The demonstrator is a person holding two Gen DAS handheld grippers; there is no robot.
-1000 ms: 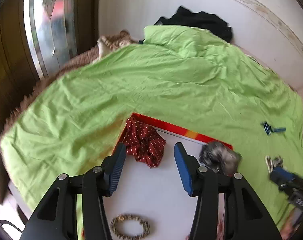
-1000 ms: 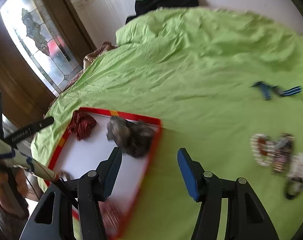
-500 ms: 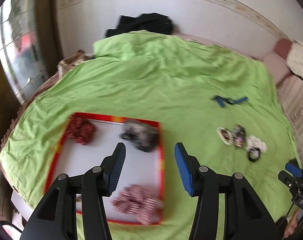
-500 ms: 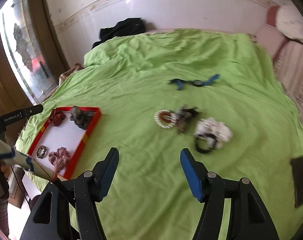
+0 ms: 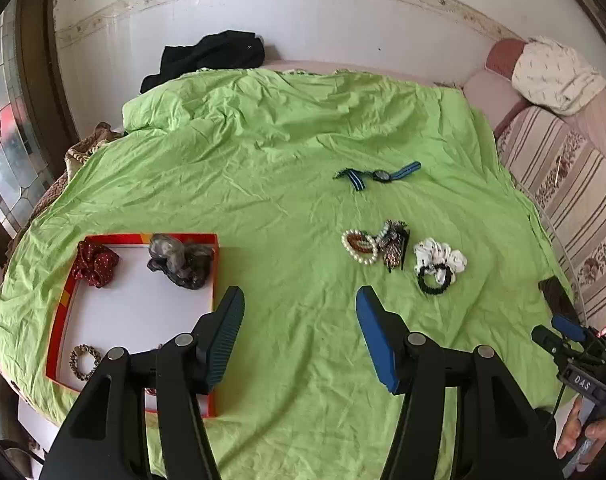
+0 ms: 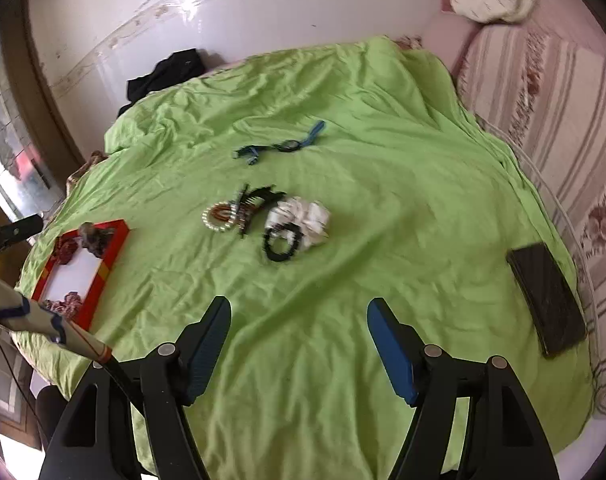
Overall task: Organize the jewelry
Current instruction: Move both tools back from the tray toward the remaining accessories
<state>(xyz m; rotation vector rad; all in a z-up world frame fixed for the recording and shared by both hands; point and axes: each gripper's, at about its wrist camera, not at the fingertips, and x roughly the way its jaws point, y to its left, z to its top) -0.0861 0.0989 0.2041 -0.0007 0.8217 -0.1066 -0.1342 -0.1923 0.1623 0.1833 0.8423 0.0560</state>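
Observation:
A red-rimmed white tray (image 5: pixel 211 272) (image 6: pixel 117 244) lies on the green bedsheet at the left. It holds a red scrunchie (image 5: pixel 95 262), a grey scrunchie (image 5: pixel 181 260) and a beaded ring (image 5: pixel 85 362). On the sheet to the right lie a pearl bracelet (image 5: pixel 359 245) (image 6: pixel 217 218), a dark hair clip (image 5: pixel 395 242) (image 6: pixel 259 198), a white scrunchie (image 5: pixel 439 254) (image 6: pixel 307 218), a black hair tie (image 5: pixel 433 278) (image 6: pixel 281 246) and a blue-strapped watch (image 5: pixel 381 175) (image 6: pixel 287 145). My left gripper (image 5: pixel 299 336) is open and empty above the sheet beside the tray. My right gripper (image 6: pixel 297 344) is open and empty, nearer than the pile.
A dark flat phone-like object (image 6: pixel 547 300) lies at the sheet's right edge. Black clothing (image 5: pixel 207 56) sits at the head of the bed by the wall. A striped mattress (image 5: pixel 575 184) and pillow (image 5: pixel 551 74) lie to the right. A window is at the left.
Both grippers have pulled back and swung right, away from the tray. The loose jewelry pile on the sheet has come into fuller view. Both grippers stay open and empty.

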